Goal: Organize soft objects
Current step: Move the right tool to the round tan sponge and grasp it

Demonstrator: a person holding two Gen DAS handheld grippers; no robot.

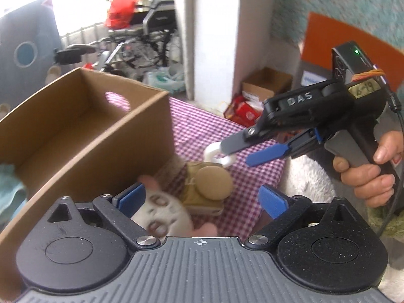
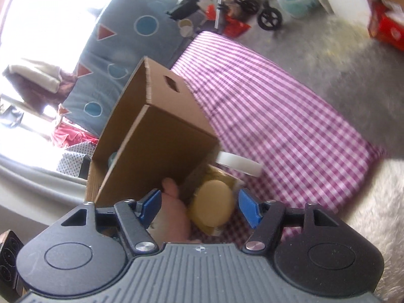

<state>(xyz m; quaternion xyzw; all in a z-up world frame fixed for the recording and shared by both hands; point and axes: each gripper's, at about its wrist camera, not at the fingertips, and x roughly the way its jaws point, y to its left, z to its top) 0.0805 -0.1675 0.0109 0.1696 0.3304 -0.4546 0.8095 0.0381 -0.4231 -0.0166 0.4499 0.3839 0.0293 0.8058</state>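
Cardboard box [image 1: 83, 136] standing on purple-and-white checked cloth [image 1: 202, 128], open at the top, oval hand-hole cut in one end wall. Light teal fabric [image 1: 10, 189] visible at the box's left edge; whether inside or outside cannot be told. Just beside the box's near corner, on the cloth: tan round-faced soft toy [image 1: 212, 184], white plastic hook [image 1: 217, 155] at its top, and touching it a pale plush [image 1: 164, 214] with pinkish ears and brown face marks, blurred. Left gripper [image 1: 202, 197] poised low over the plush, blue pads wide apart, left pad close against the plush, no clamping seen, nothing held. Right gripper [image 1: 242, 151] reaching in from the right, held in a hand [image 1: 371, 169], jaws parted, upper finger tip overlapping the white hook, lower blue pad clear of it; contact cannot be confirmed, nothing gripped. Lettering "DAS" readable on the right gripper body; yellowish tag beside it handwritten, apparently "6-19". Green indicator lit on its top module. Right wrist view: right gripper [image 2: 199, 207] with pads apart either side of the tan toy [image 2: 212, 207], not pressing; plush [image 2: 174, 212] beside the left pad; box [image 2: 161, 136] behind. White fluffy rug [image 1: 305, 176] alongside the cloth. Red packs [image 1: 243, 112] in the background, print unreadable.
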